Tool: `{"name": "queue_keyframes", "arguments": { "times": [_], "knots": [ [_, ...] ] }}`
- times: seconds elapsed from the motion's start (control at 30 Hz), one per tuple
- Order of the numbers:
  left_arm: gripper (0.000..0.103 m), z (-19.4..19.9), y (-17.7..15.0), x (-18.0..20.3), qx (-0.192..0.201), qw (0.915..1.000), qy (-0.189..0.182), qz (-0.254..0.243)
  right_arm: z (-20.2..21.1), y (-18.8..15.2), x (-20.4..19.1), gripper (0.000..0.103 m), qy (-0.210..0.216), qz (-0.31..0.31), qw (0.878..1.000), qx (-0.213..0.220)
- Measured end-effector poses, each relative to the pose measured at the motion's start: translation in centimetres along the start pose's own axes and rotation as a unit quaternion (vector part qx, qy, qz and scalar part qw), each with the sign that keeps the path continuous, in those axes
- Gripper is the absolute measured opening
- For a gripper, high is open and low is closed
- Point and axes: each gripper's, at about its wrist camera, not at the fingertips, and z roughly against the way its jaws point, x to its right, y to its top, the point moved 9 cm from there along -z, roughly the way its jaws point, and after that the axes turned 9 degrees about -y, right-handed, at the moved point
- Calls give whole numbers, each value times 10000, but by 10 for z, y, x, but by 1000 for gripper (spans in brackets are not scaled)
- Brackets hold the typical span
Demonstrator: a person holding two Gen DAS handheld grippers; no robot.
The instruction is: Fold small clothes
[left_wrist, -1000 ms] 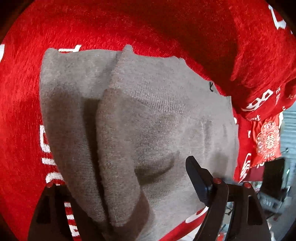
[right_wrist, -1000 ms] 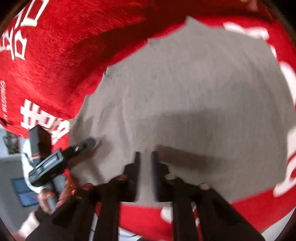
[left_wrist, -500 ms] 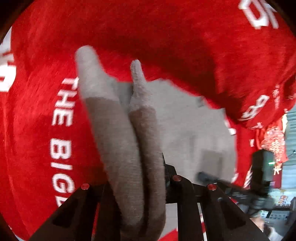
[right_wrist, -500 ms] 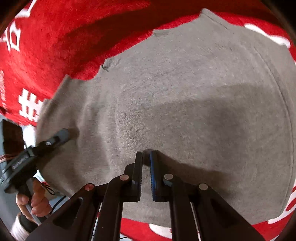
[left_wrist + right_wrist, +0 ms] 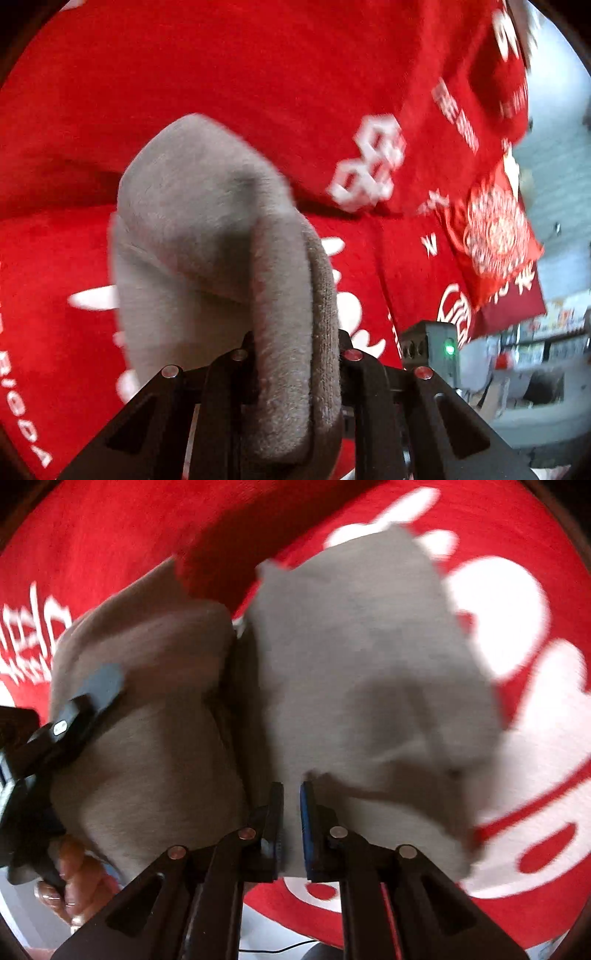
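Note:
A small grey knit garment (image 5: 207, 258) hangs bunched from my left gripper (image 5: 291, 354), which is shut on a thick fold of it, lifted above the red cloth. In the right wrist view the same garment (image 5: 362, 672) is doubled over into two lobes. My right gripper (image 5: 291, 812) is shut on its near edge, cloth pinched between the pads. The left gripper (image 5: 92, 694) shows at the left of that view, clamped on the garment's other side, with the person's hand (image 5: 70, 878) under it.
A red plush cloth with white lettering (image 5: 258, 74) covers the work surface; it also shows in the right wrist view (image 5: 110, 535). A grey box with a green light (image 5: 432, 347) and room clutter lie past the cloth's right edge.
The left gripper closed on the garment's folded edge and lifted it off the cloth. The garment went from lying flat to doubled over between both grippers. The right gripper stayed shut on its edge.

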Motion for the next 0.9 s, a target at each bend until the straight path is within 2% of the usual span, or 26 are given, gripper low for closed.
{"name": "queue_keyframes", "arguments": {
  "times": [0.03,0.1,0.17,0.23,0.33,0.4,0.43,0.47,0.53,0.63,0.83,0.9],
  "knots": [
    [19,-12,-4,6,-81,9999,76,-100,3,1,9,14,45,-114,9999,8],
    [19,-52,-8,14,-376,9978,459,-309,6,2,28,16,244,-432,9988,-35],
    [20,-83,-20,11,-818,9923,856,-366,5,2,40,16,374,-635,9972,-97],
    [20,-96,-29,10,-1055,9869,1152,-402,5,1,49,16,490,-769,9957,-149],
    [21,-84,-31,21,-937,9835,1357,-748,3,0,53,16,635,-820,9944,-175],
    [49,-75,-27,32,-846,9842,1291,-868,2,1,57,21,736,-850,9935,-147],
    [79,-68,-23,37,-729,9855,1246,-895,8,3,63,23,773,-878,9931,-115],
    [93,-63,-16,41,-573,9856,1278,-943,11,5,65,23,775,-910,9928,-61],
    [94,-45,-7,51,-271,9831,1406,-1140,21,14,70,24,862,-1025,9909,124],
    [94,-26,-3,40,-168,9804,1629,-1095,37,27,80,38,1196,-1328,9831,398],
    [94,20,-22,-27,-166,9818,1866,-313,58,39,103,68,2184,-2095,9516,535],
    [94,32,-33,-52,-144,9788,2042,-87,54,37,99,69,2414,-2040,9476,464]
  ]
}}
